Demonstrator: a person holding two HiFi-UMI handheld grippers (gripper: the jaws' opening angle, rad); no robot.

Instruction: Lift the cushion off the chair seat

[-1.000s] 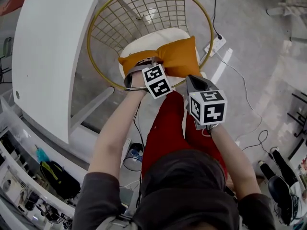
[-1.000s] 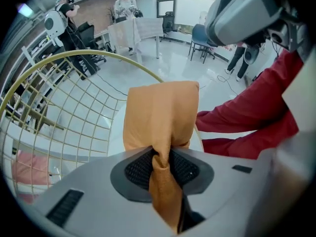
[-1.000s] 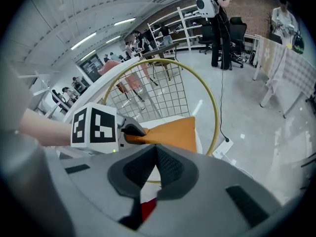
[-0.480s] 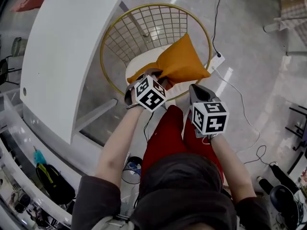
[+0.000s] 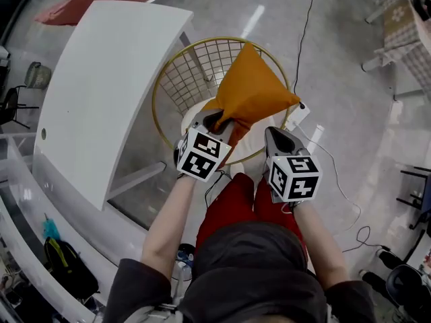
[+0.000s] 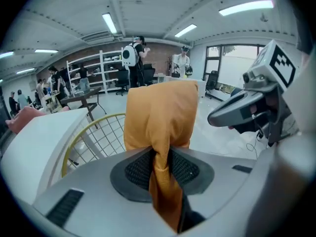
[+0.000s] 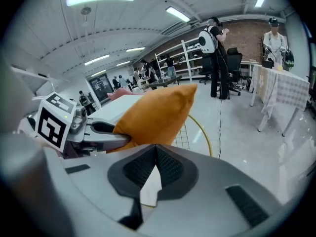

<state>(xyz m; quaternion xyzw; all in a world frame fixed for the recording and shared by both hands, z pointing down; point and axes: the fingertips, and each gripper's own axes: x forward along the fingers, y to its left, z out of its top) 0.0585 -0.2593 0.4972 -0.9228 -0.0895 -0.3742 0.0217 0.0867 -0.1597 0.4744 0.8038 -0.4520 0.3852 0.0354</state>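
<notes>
Counter (image 5: 101,79): white slab left of the chair (image 5: 161,89), taking no part in this.
Left tongs (image 5: 215,118): clamped hard on the cushion's near corner, orange cloth pinched between the pads, and they've swung up above the chair's front edge!
Cushion (image 5: 252,89): a second ago it lay flat across the chair; now it's up in the air over the chair, tipped on end, carried by that one corner alone.
Seat (image 5: 192,116): bare white showing inside the chair's gold wire back where the cushion lay.
Right tongs (image 5: 272,130): tips together on nothing, risen alongside, just right of the cushion, at the chair's front right.
Meaning: by the look of it the cushion is clear of the chair, so the lift is all but done. With a one-corner hold, a slip is the risk.
</notes>
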